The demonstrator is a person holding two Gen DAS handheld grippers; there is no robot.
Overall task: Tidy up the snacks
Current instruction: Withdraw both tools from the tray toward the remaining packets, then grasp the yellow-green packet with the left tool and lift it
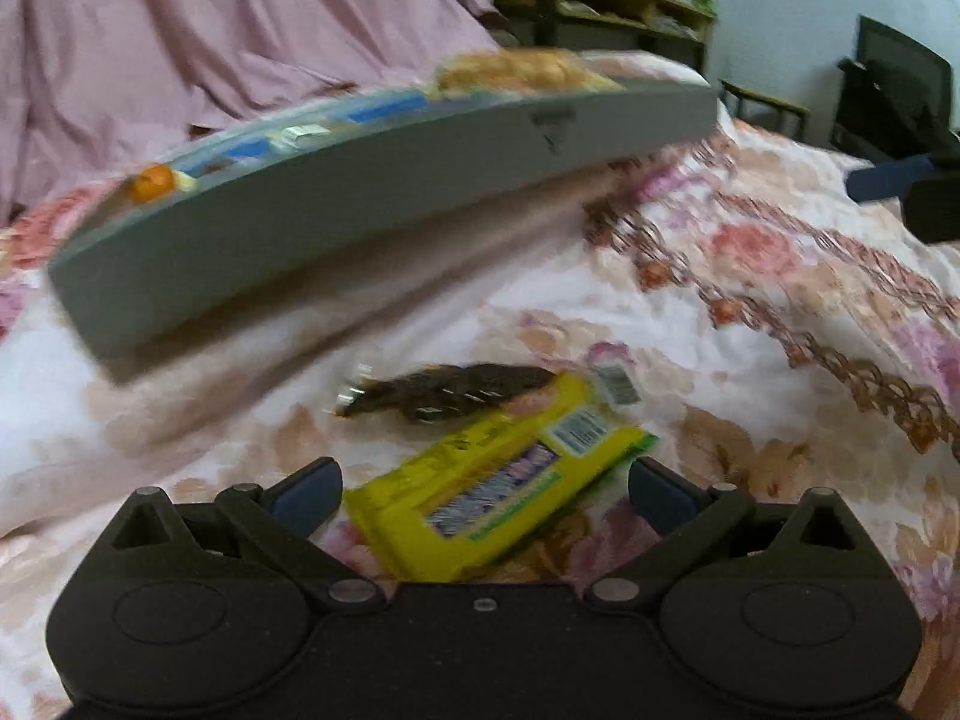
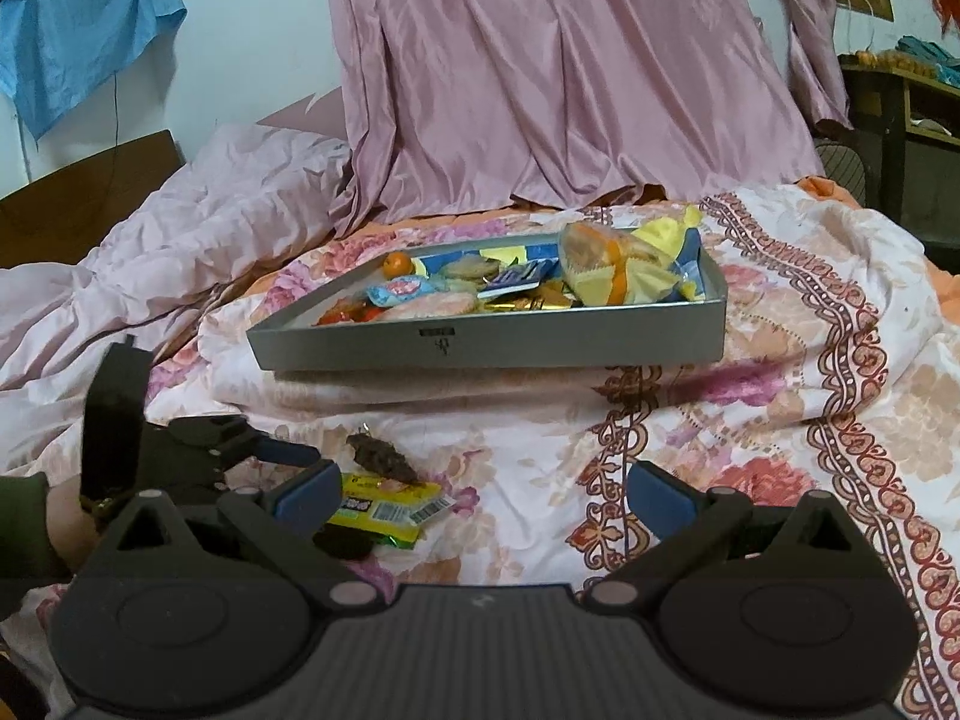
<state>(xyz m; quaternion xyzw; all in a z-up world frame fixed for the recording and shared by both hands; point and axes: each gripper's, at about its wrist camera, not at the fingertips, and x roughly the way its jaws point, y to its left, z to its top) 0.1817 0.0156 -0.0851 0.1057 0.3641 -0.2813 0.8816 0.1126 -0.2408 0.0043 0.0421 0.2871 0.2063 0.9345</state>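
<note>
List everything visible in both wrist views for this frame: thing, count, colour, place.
tray: 1, grey, on the floral bedspread, filled with mixed snack packets
orange fruit: 1, orange, tray's far left corner
yellow snack packet: 1, yellow, on the bedspread before the left tongs
dark brown snack: 1, on the bedspread, at the yellow packet's far end
floral bedspread: 1, white and pink
curtain: 1, pink, behind the bed
blue cloth: 1, on the wall
left tongs: open
right tongs: open
</note>
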